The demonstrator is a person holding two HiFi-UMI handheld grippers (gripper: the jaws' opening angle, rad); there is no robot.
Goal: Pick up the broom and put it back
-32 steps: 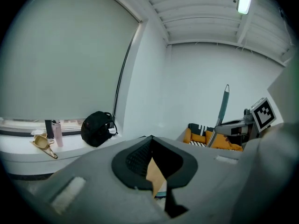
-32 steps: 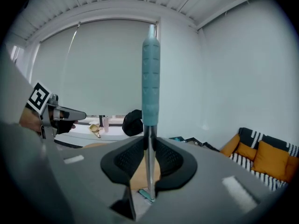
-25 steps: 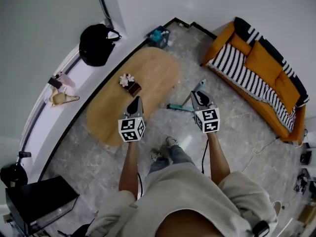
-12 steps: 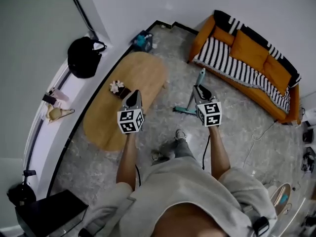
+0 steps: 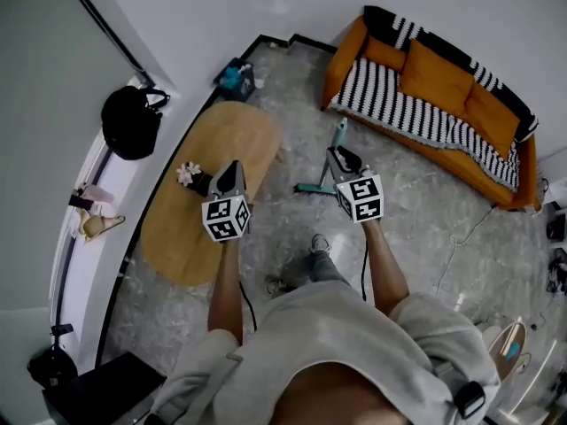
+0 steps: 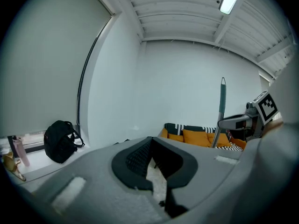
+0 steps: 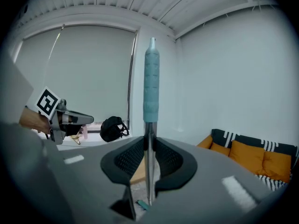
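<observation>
The right hand-held gripper (image 7: 149,148) is clamped on the broom (image 7: 151,78). Its pads press the thin metal shaft, and the teal grip stands upright above them. From the head view the right hand-held gripper (image 5: 340,159) covers most of the shaft. Only the teal tip and the broom head (image 5: 312,189) show, low over the floor (image 5: 416,211) between the desk (image 5: 239,131) and the sofa (image 5: 443,87). Whether the head touches the floor cannot be told.

The left hand-held gripper (image 6: 150,143) has its jaws together at the tips with nothing between them. It hangs over the edge of the desk, where a small flowered item (image 5: 189,173) is too small to make out. A black bag (image 5: 128,122) sits on the sill. The person's body fills the bottom of the head view.
</observation>
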